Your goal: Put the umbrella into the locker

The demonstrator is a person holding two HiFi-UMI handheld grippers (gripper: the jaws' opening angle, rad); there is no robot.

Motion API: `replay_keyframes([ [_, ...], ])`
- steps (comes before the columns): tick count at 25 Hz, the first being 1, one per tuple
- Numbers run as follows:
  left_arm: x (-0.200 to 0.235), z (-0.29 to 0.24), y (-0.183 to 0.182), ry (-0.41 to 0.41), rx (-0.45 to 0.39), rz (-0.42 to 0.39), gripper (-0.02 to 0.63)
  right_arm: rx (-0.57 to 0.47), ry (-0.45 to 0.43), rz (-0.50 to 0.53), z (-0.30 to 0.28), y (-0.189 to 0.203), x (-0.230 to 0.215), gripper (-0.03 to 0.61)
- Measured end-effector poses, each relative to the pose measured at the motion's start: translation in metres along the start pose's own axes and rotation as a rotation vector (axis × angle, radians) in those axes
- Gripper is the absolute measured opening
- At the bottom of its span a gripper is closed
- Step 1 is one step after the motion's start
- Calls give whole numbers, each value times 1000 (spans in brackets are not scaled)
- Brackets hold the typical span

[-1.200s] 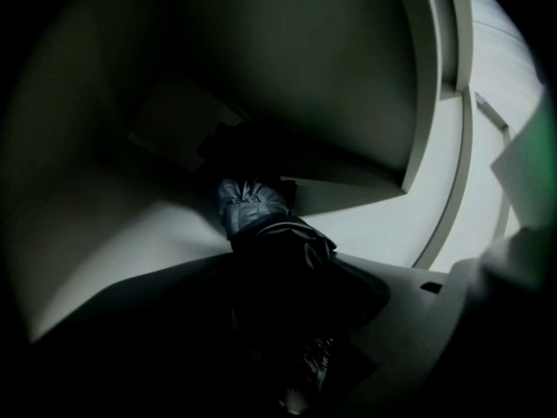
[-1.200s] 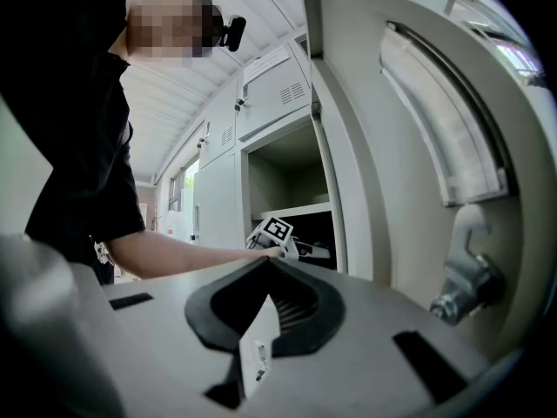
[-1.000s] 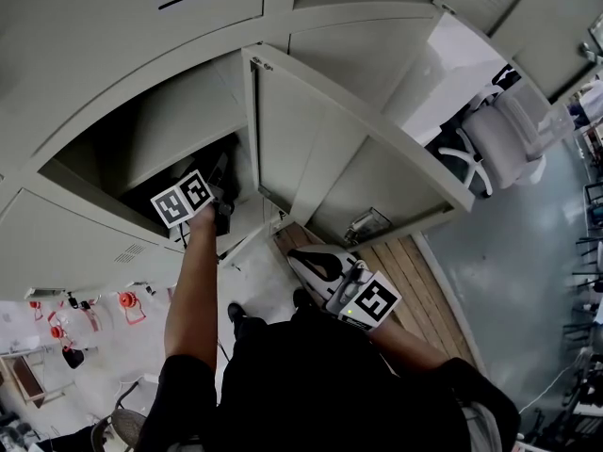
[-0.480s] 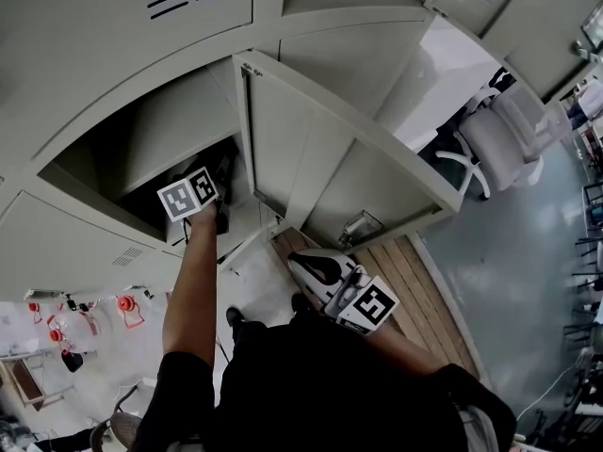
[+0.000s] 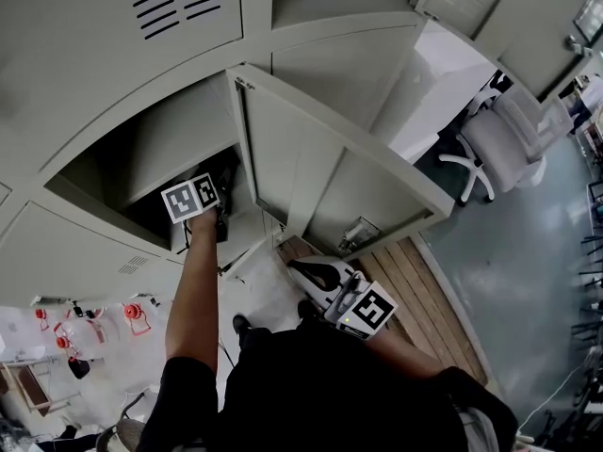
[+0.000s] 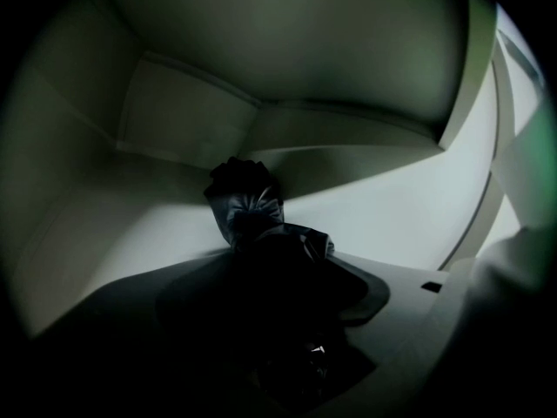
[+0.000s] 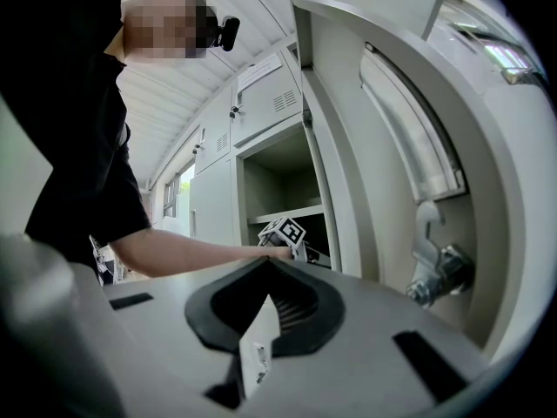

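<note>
The black folded umbrella lies inside the open locker compartment, its bunched end pointing at the back wall. My left gripper reaches into that compartment and is shut on the umbrella; in the left gripper view the jaws are lost in shadow under the dark fabric. From the right gripper view, the left gripper shows at the compartment's mouth, just above the shelf edge. My right gripper hangs low by my waist, shut and empty, its jaws pointing towards the locker.
The compartment's grey door stands swung open to the right, with its latch on the inner face. Shut locker doors surround the opening. A white office chair stands at the right, and a wooden floor strip lies below the door.
The head view has tilted a little, so the locker sits lower in frame. My left gripper stays in the compartment with the umbrella. The right gripper has barely moved.
</note>
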State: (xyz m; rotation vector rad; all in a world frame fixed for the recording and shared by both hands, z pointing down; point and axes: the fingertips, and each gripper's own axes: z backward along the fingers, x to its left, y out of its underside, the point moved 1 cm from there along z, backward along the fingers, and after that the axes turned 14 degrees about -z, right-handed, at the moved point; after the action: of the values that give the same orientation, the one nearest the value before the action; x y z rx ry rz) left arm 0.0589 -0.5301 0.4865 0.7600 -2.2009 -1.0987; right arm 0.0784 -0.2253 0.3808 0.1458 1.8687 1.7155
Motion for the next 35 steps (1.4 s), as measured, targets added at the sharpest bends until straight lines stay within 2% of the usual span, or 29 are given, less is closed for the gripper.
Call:
replay_keyframes([
  [10, 6, 12, 0, -18, -17, -18, 301, -5, -15, -7, 1, 1, 2, 12],
  [15, 9, 36, -11, -30, -81, -39, 301, -15, -37, 7, -5, -4, 4, 11],
  [20, -5, 65, -18, 0, -139, -57, 299, -28, -67, 8, -6, -10, 8, 11],
  [24, -23, 90, -34, 53, -220, -60, 200, -15, -87, 26, -9, -13, 7, 11],
  [27, -35, 108, -47, 65, -279, -82, 160, -23, -112, 35, -9, -19, 9, 11],
  [30, -45, 126, -57, 53, -318, -103, 55, -45, -149, 39, -8, -28, 12, 12],
  [32, -54, 137, -59, 61, -337, -103, 36, -32, -165, 41, -5, -28, 12, 11],
  [35, -70, 150, -58, 113, -368, -93, 22, -2, -206, 49, -1, -28, 13, 11],
])
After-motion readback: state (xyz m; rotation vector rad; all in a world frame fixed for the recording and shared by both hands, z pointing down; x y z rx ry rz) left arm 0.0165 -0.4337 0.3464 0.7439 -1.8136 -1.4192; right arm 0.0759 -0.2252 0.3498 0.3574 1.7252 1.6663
